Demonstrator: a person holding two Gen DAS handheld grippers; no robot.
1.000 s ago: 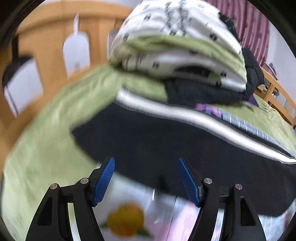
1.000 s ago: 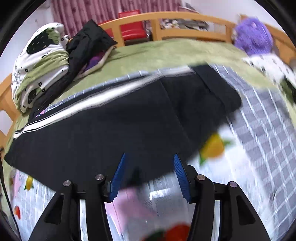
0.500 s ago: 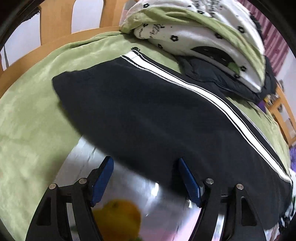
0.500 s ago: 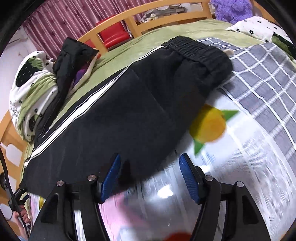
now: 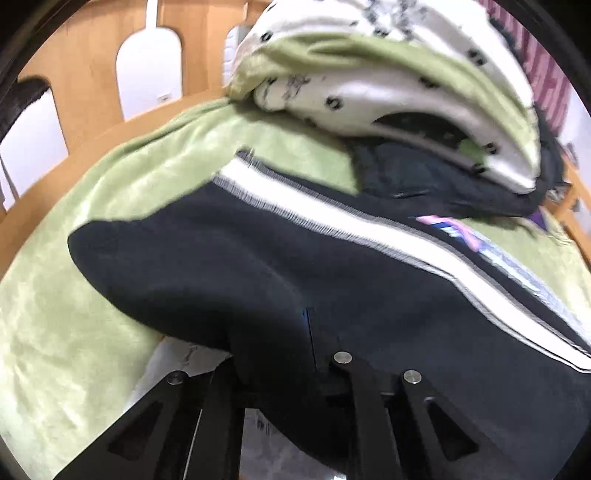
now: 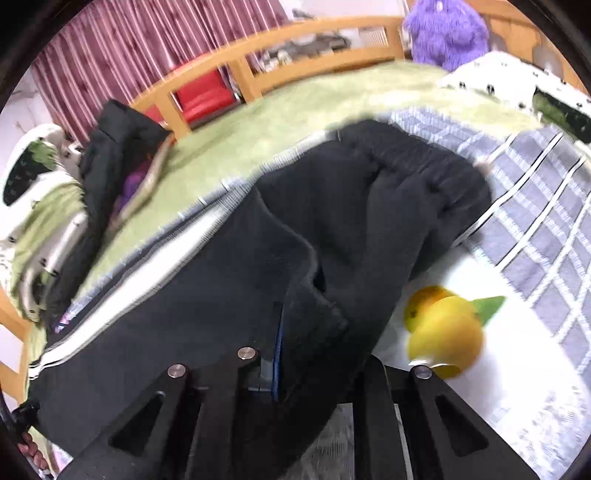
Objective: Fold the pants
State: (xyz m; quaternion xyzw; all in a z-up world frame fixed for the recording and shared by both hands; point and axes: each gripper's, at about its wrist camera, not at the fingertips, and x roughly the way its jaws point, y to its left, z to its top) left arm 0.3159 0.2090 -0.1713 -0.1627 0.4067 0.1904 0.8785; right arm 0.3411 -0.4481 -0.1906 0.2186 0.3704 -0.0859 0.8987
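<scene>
Black pants (image 5: 258, 258) with a white side stripe (image 5: 332, 218) lie lengthwise across the bed. My left gripper (image 5: 295, 332) has its jaws closing tight on the near edge at the leg end, and the cloth bunches up over its fingers. In the right wrist view the pants (image 6: 221, 295) run from the elastic waistband (image 6: 424, 177) to the lower left. The jaws of my right gripper (image 6: 310, 332) are closing with a raised fold of the near edge pinched between them; one blue pad (image 6: 277, 332) shows.
A green blanket (image 5: 74, 295) covers the bed inside a wooden rail (image 5: 92, 92). Piled bedding (image 5: 388, 74) and a black jacket (image 6: 107, 147) sit behind the pants. A fruit-print sheet (image 6: 443, 332), grey checked cloth (image 6: 535, 221) and a purple plush toy (image 6: 443, 33) lie right.
Both grippers stood open over the sheet at the pants' near edge; both have moved forward and closed on that edge, which now bunches up around the fingers.
</scene>
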